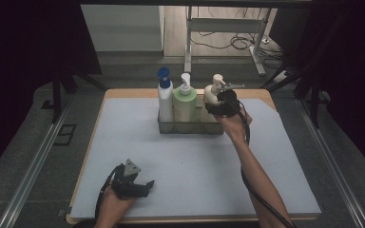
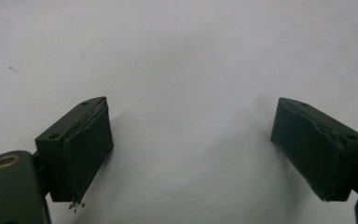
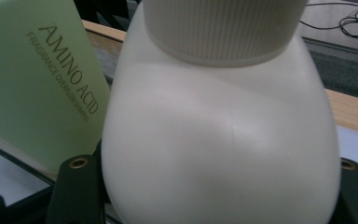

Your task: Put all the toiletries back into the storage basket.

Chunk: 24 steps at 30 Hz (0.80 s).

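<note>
Now, line by line:

Cream bottle [image 1: 212, 93]: stands upright, long axis vertical, at the right end of a clear tray [image 1: 190, 127] near the middle of the table's far edge; its pump spout points right and a little toward the far edge.

Cream bottle up close [image 3: 219, 135]: the right gripper view shows its rounded belly and the ribbed collar on top, detail the high view is too far off to give.

Right gripper [image 1: 223, 105]: at the bottle from the near side, a jaw on each flank of the belly and flush against it, so it is clamped on the cream bottle.

Green bottle [image 1: 184, 102]: upright just left of the cream one, in the middle of the tray; the right gripper view [image 3: 37, 88] shows its printed lettering "AMINO ACID".

Blue-capped bottle [image 1: 165, 95]: upright at the tray's left end, touching or nearly touching the green bottle.

Left gripper [image 1: 138, 186]: resting near the table's near edge, left of centre, well apart from the tray.

Left gripper view: its jaws stand wide apart with bare table cover [image 2: 186, 70] between them.

Table [image 1: 123, 92]: wooden edge showing around a pale cover sheet.
</note>
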{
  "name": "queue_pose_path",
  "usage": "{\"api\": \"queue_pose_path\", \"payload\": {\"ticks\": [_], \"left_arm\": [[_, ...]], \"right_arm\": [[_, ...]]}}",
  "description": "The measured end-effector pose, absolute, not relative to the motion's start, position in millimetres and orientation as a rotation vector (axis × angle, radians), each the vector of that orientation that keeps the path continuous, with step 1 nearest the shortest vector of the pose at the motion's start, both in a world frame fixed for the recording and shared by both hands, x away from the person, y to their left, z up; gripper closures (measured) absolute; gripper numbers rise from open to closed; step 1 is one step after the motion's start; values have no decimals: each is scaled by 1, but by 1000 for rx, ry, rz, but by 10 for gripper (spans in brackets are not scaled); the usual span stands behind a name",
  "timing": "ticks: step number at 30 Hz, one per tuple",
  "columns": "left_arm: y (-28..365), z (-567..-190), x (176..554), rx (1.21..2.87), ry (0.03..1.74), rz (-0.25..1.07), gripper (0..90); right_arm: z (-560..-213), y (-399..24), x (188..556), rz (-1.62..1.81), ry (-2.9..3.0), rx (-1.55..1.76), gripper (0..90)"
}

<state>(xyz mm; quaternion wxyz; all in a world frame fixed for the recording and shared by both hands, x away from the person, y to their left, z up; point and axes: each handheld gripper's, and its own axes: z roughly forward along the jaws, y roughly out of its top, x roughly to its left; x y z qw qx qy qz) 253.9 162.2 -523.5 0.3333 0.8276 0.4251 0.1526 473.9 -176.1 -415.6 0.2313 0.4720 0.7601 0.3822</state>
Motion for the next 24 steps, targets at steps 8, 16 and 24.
{"api": "queue_pose_path", "payload": {"ticks": [8,16,24], "left_arm": [[162,-524,254,2161,1110,398,121],[162,-524,254,2159,1111,398,121],[162,-523,254,2160,1111,399,121]], "right_arm": [[-418,-182,475,1111,2114,1335,312],[-416,-188,464,1077,2129,1285,323],[-412,-203,447,1112,2152,1261,348]]}}
